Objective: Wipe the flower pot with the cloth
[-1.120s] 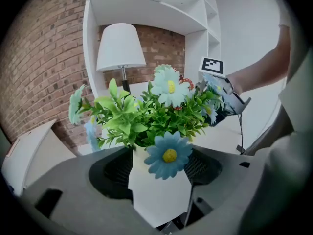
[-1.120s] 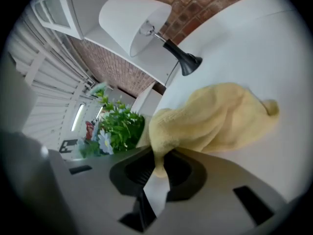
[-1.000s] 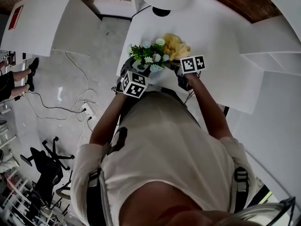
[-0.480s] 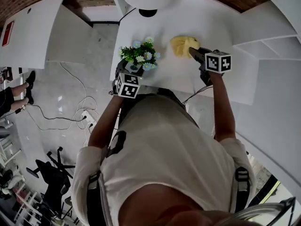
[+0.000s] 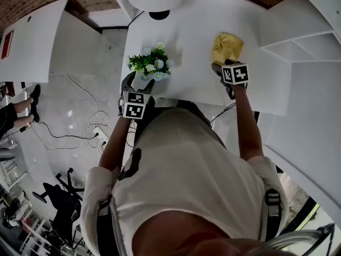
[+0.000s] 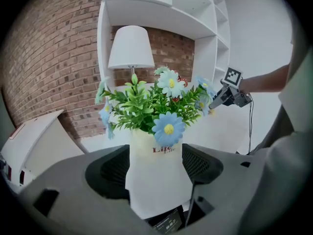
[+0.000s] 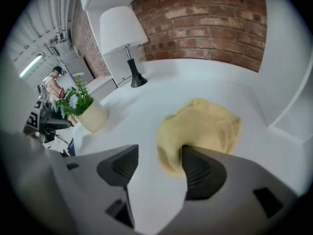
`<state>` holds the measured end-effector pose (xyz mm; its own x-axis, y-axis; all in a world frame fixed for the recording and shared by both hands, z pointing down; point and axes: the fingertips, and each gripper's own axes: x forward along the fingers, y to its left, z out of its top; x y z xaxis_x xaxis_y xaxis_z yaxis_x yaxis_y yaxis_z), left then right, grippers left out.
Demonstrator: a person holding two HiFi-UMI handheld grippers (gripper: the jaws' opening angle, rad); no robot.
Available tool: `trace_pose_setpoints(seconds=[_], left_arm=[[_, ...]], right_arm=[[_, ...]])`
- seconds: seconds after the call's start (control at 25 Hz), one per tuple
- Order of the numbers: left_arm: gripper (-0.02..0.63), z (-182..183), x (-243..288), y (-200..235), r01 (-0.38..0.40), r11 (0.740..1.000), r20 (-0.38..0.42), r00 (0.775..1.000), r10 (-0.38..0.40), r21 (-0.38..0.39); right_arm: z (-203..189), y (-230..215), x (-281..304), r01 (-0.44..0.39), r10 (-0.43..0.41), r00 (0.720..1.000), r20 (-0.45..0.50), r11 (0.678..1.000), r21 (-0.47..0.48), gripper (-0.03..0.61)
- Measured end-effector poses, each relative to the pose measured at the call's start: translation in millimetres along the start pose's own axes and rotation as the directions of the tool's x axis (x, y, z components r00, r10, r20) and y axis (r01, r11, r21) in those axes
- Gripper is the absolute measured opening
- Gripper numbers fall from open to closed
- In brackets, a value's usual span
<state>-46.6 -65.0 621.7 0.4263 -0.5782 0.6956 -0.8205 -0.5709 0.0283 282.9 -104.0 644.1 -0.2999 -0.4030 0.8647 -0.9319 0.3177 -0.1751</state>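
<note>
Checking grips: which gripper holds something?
The left gripper, shut on the flower pot; the right gripper has just been opening, cloth loose between its jaws.

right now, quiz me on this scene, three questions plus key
1. True or false: the left gripper is clamped on the flower pot.
2. Where is the yellow cloth? A in the left gripper; B lying on the table by the right gripper; C draped over the pot.
3. What else stands on the table?
Key: 1 true. 2 B; its fingers have just been opening, gripping nothing. 3 a lamp.
</note>
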Motion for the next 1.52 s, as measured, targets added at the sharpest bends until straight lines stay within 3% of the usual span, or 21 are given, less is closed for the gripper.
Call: trace_pose_setpoints(seconds=[0.12,0.2,0.28,0.36,0.4,0.44,0.56,0.64,0.84,1.04,1.16,1.36,1.52], left_arm=[[0.331,-2,-16,10,-0.032,0.999,-0.006,0.999,0.032,-0.034],[0.331,2,-29,19,-0.055,0.996,0.015,0.998,0.056,-0.072],[0.33,7,-41,29,-0.081,0.991,0.039,0.996,0.085,-0.103],[0.238,13,-51,35,-0.108,0.987,0.056,0.992,0.115,-0.117],[0.21,16,-57,37,-0.118,0.986,0.061,0.99,0.126,-0.122],[0.163,18,-62,36,-0.126,0.984,0.065,0.989,0.135,-0.128],[0.057,22,-73,26,-0.147,0.979,0.068,0.985,0.158,-0.143],[0.028,28,-80,10,-0.123,0.979,0.088,0.986,0.138,-0.163],[0.021,45,-91,-36,0.03,0.971,0.167,0.986,0.01,-0.239],[0.021,46,-108,-55,0.155,0.944,0.234,0.968,-0.087,-0.292],[0.021,35,-118,-56,0.172,0.948,0.232,0.966,-0.11,-0.267],[0.021,21,-133,-60,0.248,0.939,0.284,0.942,-0.177,-0.239],[0.021,-5,-152,-33,0.229,0.956,0.27,0.947,-0.175,-0.183]], right_arm=[[-2,8,-11,-0.051,0.048,0.996,0.076,0.998,0.029,0.281],[11,30,-25,-0.183,0.169,0.973,0.159,0.98,0.075,0.208],[29,63,-43,-0.394,0.348,0.898,0.268,0.908,0.142,0.011],[44,94,-59,-0.583,0.5,0.789,0.357,0.791,0.182,0.011],[48,105,-64,-0.634,0.542,0.751,0.378,0.752,0.18,0.011],[49,113,-66,-0.654,0.564,0.733,0.381,0.738,0.166,0.011],[38,118,-59,-0.631,0.575,0.755,0.316,0.767,0.112,0.011],[32,124,-61,-0.653,0.605,0.74,0.295,0.752,0.096,0.011],[24,160,-76,-0.799,0.742,0.599,0.302,0.579,0.161,0.011],[11,215,-96,-0.866,0.818,0.501,0.283,0.474,0.161,0.011],[0,240,-102,-0.866,0.815,0.501,0.293,0.47,0.173,0.011],[-18,275,-110,-0.822,0.772,0.569,0.283,0.543,0.17,0.011],[-35,322,-127,-0.816,0.776,0.572,0.267,0.573,0.082,0.011]])
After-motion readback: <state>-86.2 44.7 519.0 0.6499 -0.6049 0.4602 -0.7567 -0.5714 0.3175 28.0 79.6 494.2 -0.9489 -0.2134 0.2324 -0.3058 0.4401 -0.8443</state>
